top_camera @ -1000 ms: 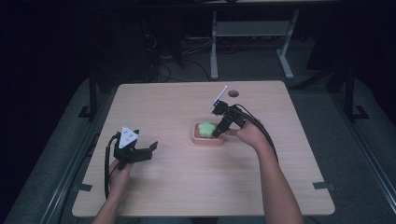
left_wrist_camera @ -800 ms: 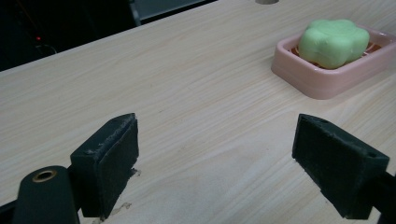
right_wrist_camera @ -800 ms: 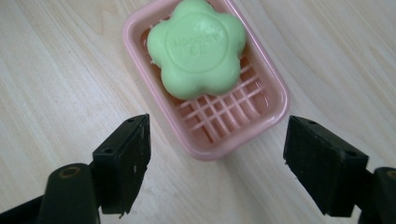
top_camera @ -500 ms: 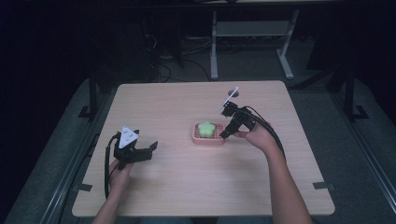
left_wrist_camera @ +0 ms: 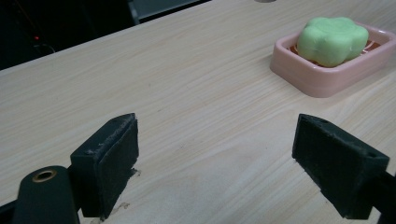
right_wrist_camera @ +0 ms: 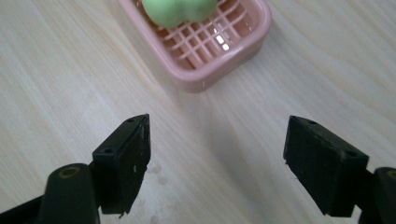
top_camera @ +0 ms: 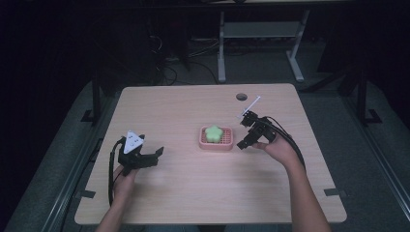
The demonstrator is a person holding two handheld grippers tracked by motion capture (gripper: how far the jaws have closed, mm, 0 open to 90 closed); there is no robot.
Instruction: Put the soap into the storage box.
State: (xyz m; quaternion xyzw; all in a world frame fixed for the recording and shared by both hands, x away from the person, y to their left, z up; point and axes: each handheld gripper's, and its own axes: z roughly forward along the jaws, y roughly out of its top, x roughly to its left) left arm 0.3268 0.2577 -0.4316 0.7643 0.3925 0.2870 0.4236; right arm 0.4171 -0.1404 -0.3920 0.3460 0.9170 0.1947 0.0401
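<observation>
The right gripper hangs just beside the pink slatted plastic soap dish, jaws spread wide and empty. The pale green flower-shaped soap sits in the dish, ahead of those jaws. The left gripper, also wide open, rests well off. Any grasp, I'd judge, should square the pads across the soap's flanks.
</observation>
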